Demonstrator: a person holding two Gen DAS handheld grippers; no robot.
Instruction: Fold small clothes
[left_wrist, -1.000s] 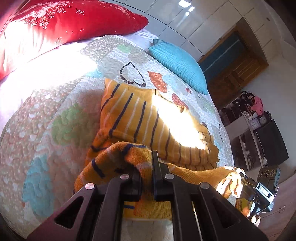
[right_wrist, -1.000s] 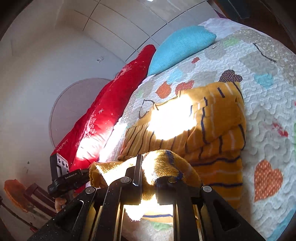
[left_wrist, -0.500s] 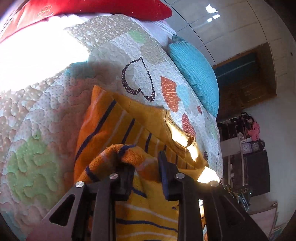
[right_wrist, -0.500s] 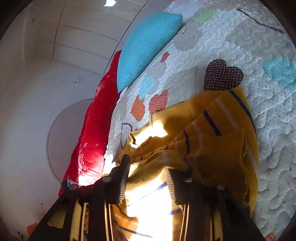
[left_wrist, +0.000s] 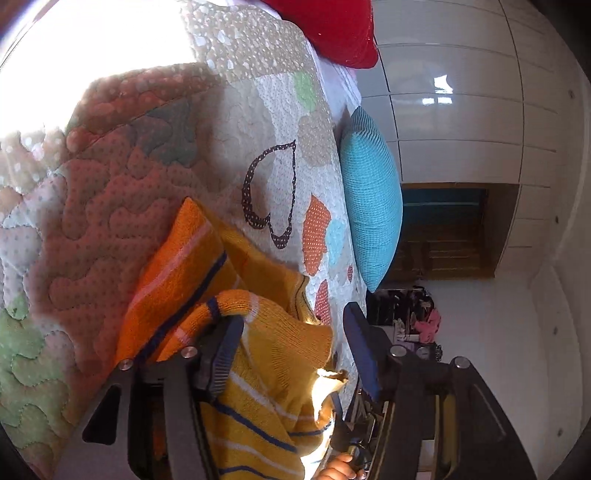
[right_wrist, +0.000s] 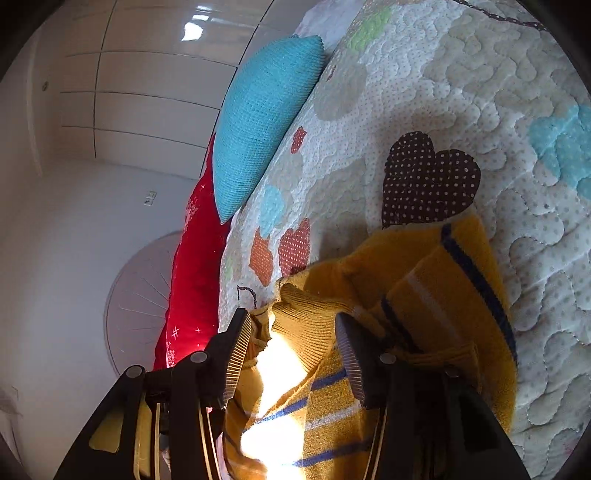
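Observation:
A small mustard-yellow knit sweater (left_wrist: 192, 266) with navy and white stripes lies on the quilted bedspread (left_wrist: 110, 206), its lower part folded up over the upper part. My left gripper (left_wrist: 291, 328) is open, its jaws wide apart, with the folded sweater edge lying loose between them. My right gripper (right_wrist: 291, 332) is open too, and the sweater (right_wrist: 443, 280) sits between and under its fingers, not pinched. A bright sun patch washes out part of the cloth in the right wrist view.
A turquoise cushion (left_wrist: 369, 199) and a red pillow (left_wrist: 332, 29) lie at the head of the bed; both also show in the right wrist view, the cushion (right_wrist: 258, 110) and the pillow (right_wrist: 195, 266). White wardrobe panels (left_wrist: 461, 110) stand beyond the bed.
Both grippers carried the sweater's lower edge up over its upper part, lowered it onto the bed and opened, letting go of the cloth.

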